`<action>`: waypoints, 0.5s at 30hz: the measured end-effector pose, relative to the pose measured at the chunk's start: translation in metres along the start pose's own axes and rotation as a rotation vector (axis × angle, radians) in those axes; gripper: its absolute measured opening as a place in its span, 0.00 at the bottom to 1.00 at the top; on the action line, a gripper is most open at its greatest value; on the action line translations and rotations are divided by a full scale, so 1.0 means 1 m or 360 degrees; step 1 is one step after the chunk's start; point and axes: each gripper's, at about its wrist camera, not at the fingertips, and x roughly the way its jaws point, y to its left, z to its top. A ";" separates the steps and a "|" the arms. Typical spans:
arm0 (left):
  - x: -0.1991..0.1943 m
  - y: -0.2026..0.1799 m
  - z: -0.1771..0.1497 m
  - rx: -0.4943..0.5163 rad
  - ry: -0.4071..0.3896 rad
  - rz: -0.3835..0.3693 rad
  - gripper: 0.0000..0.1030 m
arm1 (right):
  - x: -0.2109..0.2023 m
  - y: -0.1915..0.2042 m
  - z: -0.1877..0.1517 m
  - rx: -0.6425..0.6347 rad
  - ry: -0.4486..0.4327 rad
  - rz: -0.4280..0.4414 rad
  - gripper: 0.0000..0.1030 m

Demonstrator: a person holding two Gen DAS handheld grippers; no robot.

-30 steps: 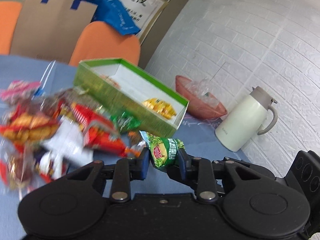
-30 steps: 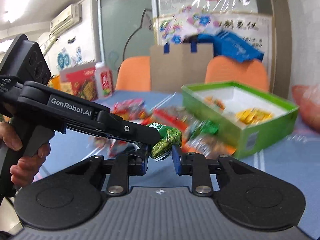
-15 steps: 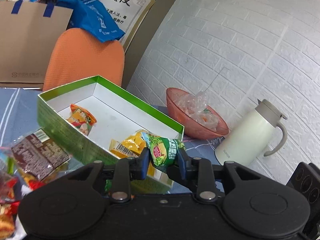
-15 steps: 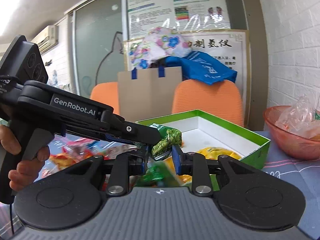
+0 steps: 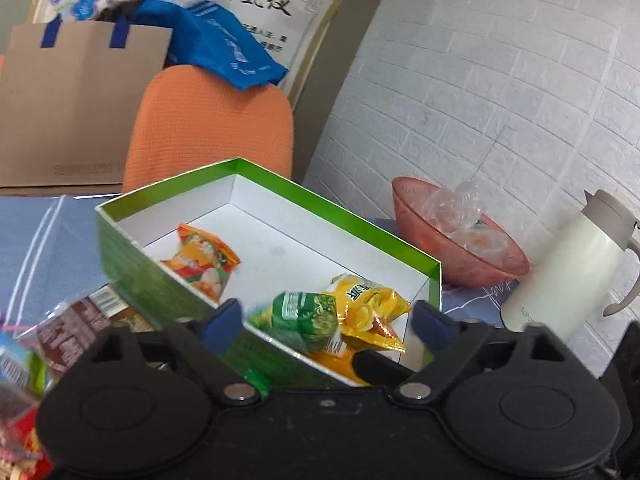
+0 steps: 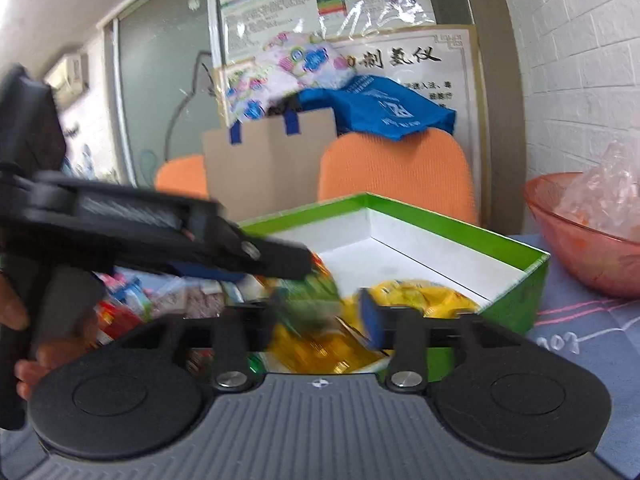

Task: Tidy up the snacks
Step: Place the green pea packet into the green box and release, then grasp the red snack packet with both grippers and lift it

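Jaws opening on both grippers, green packet (image 5: 304, 316) between — untouched; over box (image 5: 320, 208)

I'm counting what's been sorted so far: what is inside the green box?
Inside the green box: an orange packet, a yellow packet and a green packet just dropped in. The near corner is hidden behind the gripper body.

Green snack packet (image 6: 308, 300) motion-blurred.

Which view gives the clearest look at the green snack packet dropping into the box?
The left wrist view: the green snack packet is fairly sharp, free between opening jaws, over the green box. In the right wrist view it is a motion-blurred green smear.
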 end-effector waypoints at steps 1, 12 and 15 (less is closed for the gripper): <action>-0.008 0.000 -0.002 0.0000 -0.0016 -0.0005 1.00 | -0.007 0.003 -0.001 -0.0031 -0.0035 -0.0026 1.00; -0.137 0.006 -0.052 -0.0154 -0.0227 0.0017 1.00 | -0.084 0.044 -0.016 0.0034 -0.0135 0.0118 1.00; -0.162 0.016 -0.080 -0.0189 -0.0243 0.0100 1.00 | -0.092 0.060 -0.026 0.0042 -0.0097 0.0197 1.00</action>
